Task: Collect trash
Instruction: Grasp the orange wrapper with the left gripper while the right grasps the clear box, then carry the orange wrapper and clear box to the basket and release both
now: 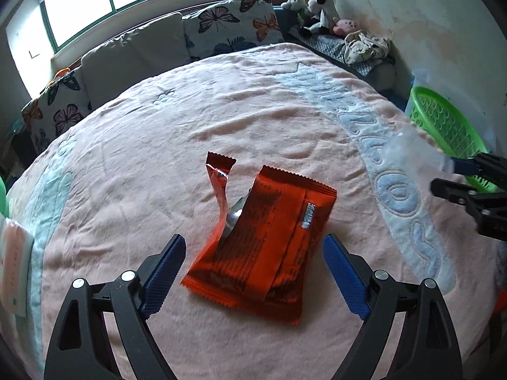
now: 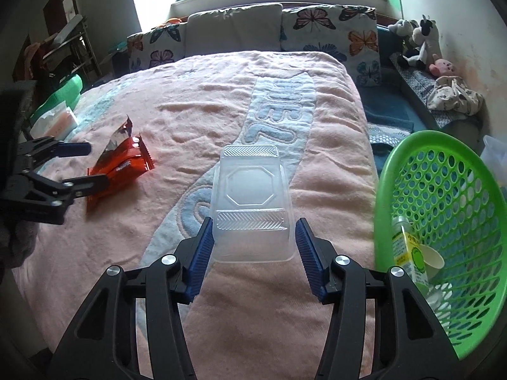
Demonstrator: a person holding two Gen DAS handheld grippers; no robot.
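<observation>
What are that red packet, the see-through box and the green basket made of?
The red packet looks like thin plastic film with a foil lining: glossy, crinkled, silver at the torn end. The see-through box seems thin moulded clear plastic, with embossed ridges. The green basket looks like rigid, smooth plastic, moulded with rows of holes.

Left wrist view: close above torn red foil snack wrapper [image 1: 263, 237], facing the window. Right wrist view: close over clear plastic clamshell tray [image 2: 252, 202], same heading. Both share the pink blanket-covered bed [image 1: 158, 133], butterfly-print pillows [image 2: 329, 28], green perforated plastic basket [image 2: 443, 196]
</observation>
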